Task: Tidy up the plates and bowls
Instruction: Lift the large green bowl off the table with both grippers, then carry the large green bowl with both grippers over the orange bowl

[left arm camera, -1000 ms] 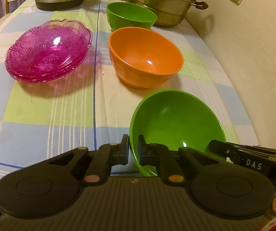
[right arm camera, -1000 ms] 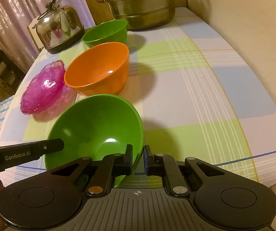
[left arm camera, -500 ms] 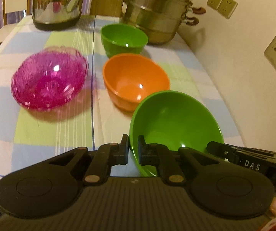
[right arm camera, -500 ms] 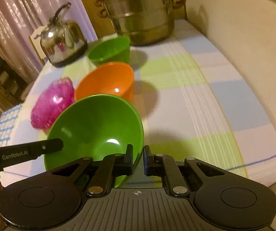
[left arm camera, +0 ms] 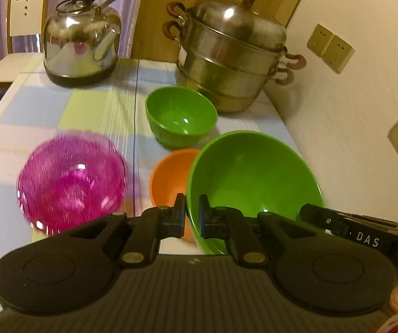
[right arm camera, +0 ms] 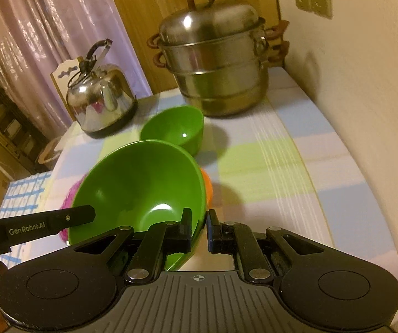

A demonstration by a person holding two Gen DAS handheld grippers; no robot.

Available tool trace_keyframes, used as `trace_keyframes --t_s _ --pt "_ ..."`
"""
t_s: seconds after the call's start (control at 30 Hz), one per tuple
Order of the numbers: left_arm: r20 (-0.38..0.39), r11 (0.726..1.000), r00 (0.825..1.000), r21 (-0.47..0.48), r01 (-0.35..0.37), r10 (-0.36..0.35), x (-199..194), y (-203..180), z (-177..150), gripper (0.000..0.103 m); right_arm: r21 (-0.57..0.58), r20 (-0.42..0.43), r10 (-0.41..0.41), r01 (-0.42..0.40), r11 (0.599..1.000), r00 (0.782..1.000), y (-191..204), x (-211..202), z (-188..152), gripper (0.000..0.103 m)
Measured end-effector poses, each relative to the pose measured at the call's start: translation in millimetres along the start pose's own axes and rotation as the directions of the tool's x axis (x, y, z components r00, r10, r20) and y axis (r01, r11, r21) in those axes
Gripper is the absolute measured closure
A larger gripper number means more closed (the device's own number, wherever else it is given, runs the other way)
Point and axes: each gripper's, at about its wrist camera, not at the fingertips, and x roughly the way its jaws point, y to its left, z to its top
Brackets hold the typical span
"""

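The large green bowl [left arm camera: 254, 177] hangs tilted in the air above the orange bowl [left arm camera: 168, 174], which serves as the landmark here. The left gripper [left arm camera: 192, 216] pinches the bowl's near-left rim; the right gripper [right arm camera: 199, 229] clamps the opposite side of the rim. To nest it well, I would level the bowl, centre it over the orange one and lower both sides together, loosening both grips only once it seats. Behind the orange bowl sits a small green bowl [left arm camera: 181, 119]; left of it, pink glass plates [left arm camera: 70, 181]. Readable lettering: "DAS" and "GenRobot.AI" on the gripper fingers.
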Motion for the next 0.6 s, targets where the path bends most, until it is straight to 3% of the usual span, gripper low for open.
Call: trace_keyframes --t_s 0.3,0.6 --pt "-0.038 0.999 0.999 -0.005 -0.038 0.038 50 18 23 0.095 -0.004 -0.051 0.013 -0.013 1.0 0.999 -2 56 35 0.093" --pt "-0.092 0.998 0.994 -0.028 -0.055 0.052 89 37 13 0.095 -0.03 -0.108 -0.001 -0.002 1.0 0.994 -6 99 32 0.093"
